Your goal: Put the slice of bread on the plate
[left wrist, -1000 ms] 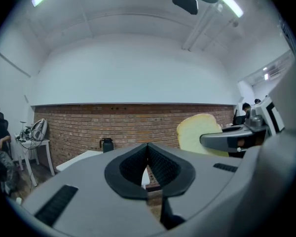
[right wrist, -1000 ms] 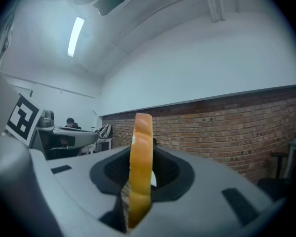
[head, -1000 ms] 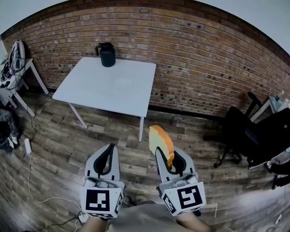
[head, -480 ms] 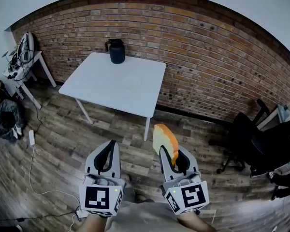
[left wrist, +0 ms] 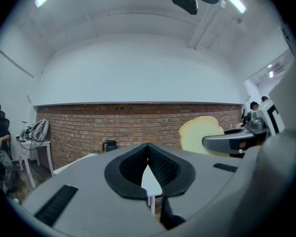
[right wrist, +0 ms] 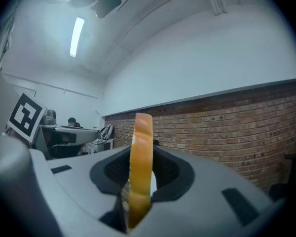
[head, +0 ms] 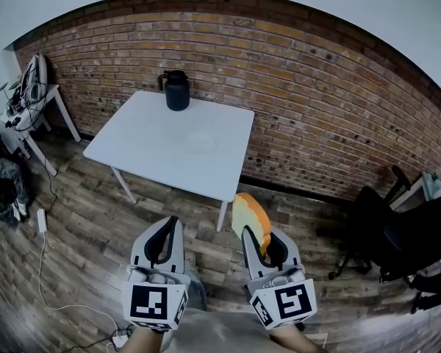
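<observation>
Clamping the slice of bread (head: 250, 218) upright on edge between my right gripper (head: 256, 235) jaws, lower centre-right of the head view, above the wooden floor (head: 95, 219) and well apart from the plate (head: 199, 143). Plate sits on the white table (head: 140, 149) in the upper middle, with a black jug (head: 177, 90) at the table's far edge by the brick wall (head: 316, 109). My left gripper (head: 164, 234), lower left of centre, has its jaws closed together on nothing.

We're looking into a lab-like workroom: a brick wall (head: 294, 72) is running along the far side, a white table (head: 154, 145) is standing on plank flooring (head: 81, 234), office chairs (head: 397, 226) are crowding the right, and cables are piling on a small desk (head: 29, 98) far left.
</observation>
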